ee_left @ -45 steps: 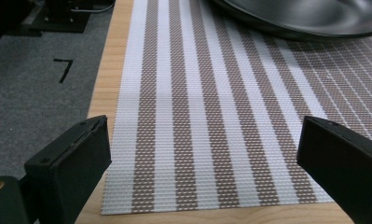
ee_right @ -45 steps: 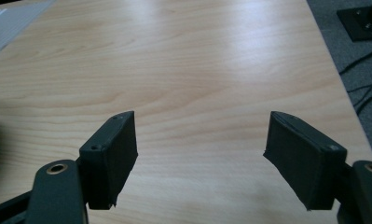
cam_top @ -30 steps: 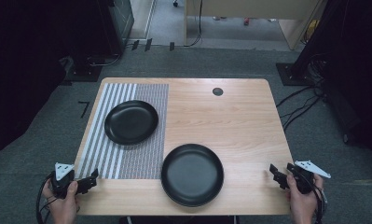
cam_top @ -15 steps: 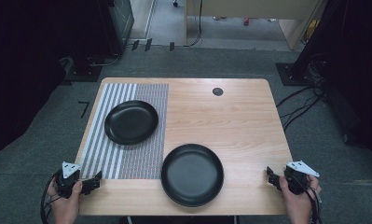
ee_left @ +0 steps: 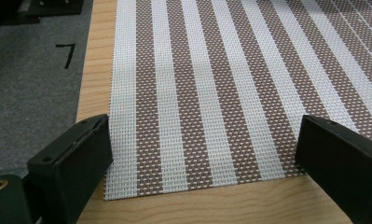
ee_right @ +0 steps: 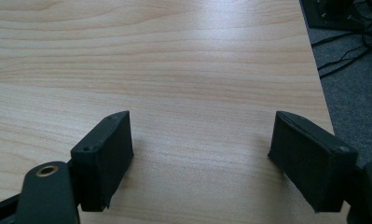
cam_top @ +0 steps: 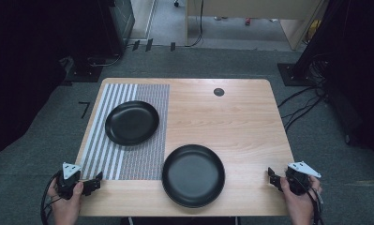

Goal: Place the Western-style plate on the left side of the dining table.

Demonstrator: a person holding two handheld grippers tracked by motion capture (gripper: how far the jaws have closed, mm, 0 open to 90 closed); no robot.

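Your left gripper [ee_left: 202, 154] gapes empty over the woven striped placemat [ee_left: 230, 84]; your right gripper [ee_right: 200, 154] gapes empty over smooth wood-grain table [ee_right: 174, 56], two round black plates [cam_top: 193, 175] between

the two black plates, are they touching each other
Apart. The high view shows the plate on the striped mat and the plate on the bare wood separated by a strip of striped placemat and table.

floor: grey carpet [cam_top: 44, 140] | cables [cam_top: 302, 101] | surroundings dark, possibly curtains
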